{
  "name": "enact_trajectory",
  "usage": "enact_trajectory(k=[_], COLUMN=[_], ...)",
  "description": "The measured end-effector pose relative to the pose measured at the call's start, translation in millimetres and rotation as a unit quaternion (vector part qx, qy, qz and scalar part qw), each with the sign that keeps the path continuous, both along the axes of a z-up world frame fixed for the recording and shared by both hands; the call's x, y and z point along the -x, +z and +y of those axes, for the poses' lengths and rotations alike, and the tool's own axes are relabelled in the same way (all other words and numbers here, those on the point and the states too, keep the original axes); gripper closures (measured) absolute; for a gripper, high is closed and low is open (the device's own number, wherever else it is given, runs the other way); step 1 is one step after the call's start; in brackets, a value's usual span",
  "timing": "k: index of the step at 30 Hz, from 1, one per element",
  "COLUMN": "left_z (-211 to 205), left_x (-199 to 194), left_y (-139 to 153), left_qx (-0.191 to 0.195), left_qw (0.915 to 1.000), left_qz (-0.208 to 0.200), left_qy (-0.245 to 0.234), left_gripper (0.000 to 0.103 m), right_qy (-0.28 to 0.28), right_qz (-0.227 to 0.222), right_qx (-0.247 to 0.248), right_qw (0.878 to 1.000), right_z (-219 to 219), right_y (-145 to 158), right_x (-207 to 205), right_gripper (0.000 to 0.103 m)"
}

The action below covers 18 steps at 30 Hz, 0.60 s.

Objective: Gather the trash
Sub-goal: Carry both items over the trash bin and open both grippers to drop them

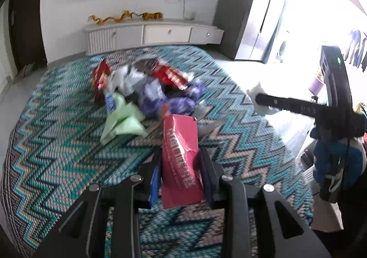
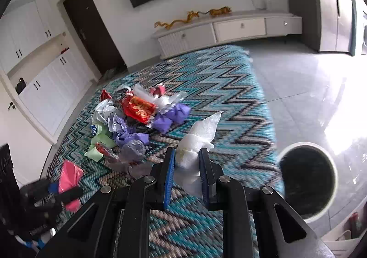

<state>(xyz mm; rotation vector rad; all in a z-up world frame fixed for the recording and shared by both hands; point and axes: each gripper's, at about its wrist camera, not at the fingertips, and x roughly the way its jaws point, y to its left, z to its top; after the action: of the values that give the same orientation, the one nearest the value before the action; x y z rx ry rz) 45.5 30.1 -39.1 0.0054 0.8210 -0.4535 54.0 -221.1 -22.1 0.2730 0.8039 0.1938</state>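
Left gripper [image 1: 181, 161] clamped on a pink wrapper [image 1: 180, 161], held above the rug's [image 1: 57, 155] near edge. Right gripper [image 2: 187, 166] clamped on a crumpled white paper towel [image 2: 197, 141], over the rug near its right edge. Round white-rimmed bin [image 2: 308, 181] on the floor tiles just off that edge. Trash pile [image 2: 135, 116] mid-rug: red, purple, green, white wrappers touching. TV cabinet [image 1: 153, 34] beyond the far edge.

The rug [image 1: 57, 155] shows teal, beige and black zigzags. Black left claw [image 1: 181, 161] carries a pink wrapper [image 1: 181, 155] with white lettering; at 12 o'clock lie purple bags [image 1: 160, 97]; at 10 o'clock, pale green paper [image 1: 123, 120]. Right claw's [image 2: 187, 164] tissue [image 2: 199, 136] is white.
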Motion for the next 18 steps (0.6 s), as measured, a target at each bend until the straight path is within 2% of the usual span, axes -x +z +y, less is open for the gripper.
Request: enact_trajectory(k=[5, 10, 14, 18], left_z=[-33, -91, -140, -190], left_x=[6, 5, 0, -17], left_y=[24, 40, 46, 43], left_qx=[0.007, 0.016, 0.009, -0.01], left_qw=[0.9993, 0.9965, 0.9934, 0.9908], left_qz=[-0.008, 0.006, 0.018, 0.031], left_qy=[-0.035, -0.082, -0.113, -0.131], left_gripper=[0.074, 0.074, 0.074, 0.074], right_qy=[-0.036, -0.078, -0.113, -0.137], right_qz=[-0.013, -0.019, -0.013, 0.003], right_qx=[0.008, 0.015, 0.007, -0.005], right_qw=[0.999, 0.997, 0.994, 0.991], right_z=[-43, -88, -129, -156], right_y=[12, 15, 3, -18], right_x=[35, 62, 77, 73], right_gripper=[0.082, 0.082, 0.081, 0.081])
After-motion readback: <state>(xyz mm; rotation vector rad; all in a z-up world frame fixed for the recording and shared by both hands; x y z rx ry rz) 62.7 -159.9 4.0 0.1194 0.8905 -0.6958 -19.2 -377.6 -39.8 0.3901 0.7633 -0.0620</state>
